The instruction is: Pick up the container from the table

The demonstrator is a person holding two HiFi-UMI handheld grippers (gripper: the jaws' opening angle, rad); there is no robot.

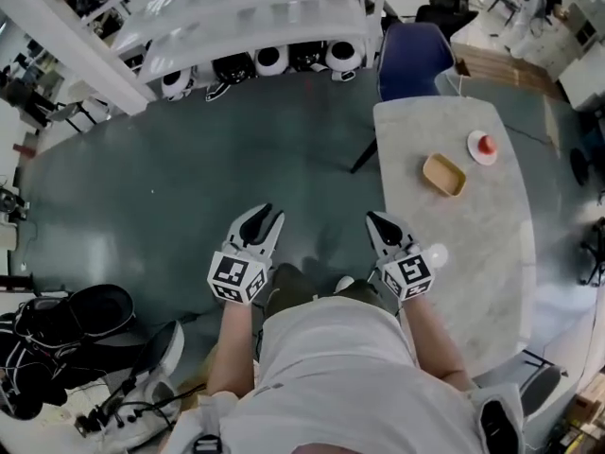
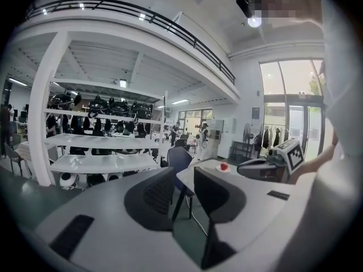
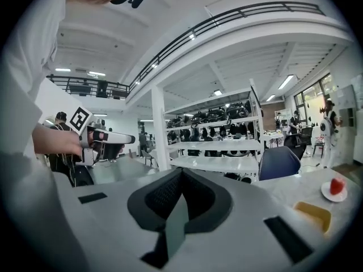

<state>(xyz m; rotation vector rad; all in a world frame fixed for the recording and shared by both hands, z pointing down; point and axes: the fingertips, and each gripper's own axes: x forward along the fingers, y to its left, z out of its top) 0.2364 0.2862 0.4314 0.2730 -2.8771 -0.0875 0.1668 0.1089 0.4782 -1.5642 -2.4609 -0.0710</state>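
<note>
A shallow tan container (image 1: pixel 443 174) lies on the marble table (image 1: pixel 473 253) at the right, and it shows low at the right of the right gripper view (image 3: pixel 312 215). My left gripper (image 1: pixel 266 218) hangs over the green floor, left of the table, open with nothing between its fingers (image 2: pixel 182 177). My right gripper (image 1: pixel 380 221) hovers by the table's near left edge, well short of the container. Its fingers meet at the tips and hold nothing (image 3: pixel 180 172).
A white plate with a red thing (image 1: pixel 482 147) sits beyond the container. A blue chair (image 1: pixel 413 53) stands at the table's far end. White shelves with black-and-white gear (image 1: pixel 255 60) run across the back. Black bags and cables (image 1: pixel 66 334) lie on the floor at the left.
</note>
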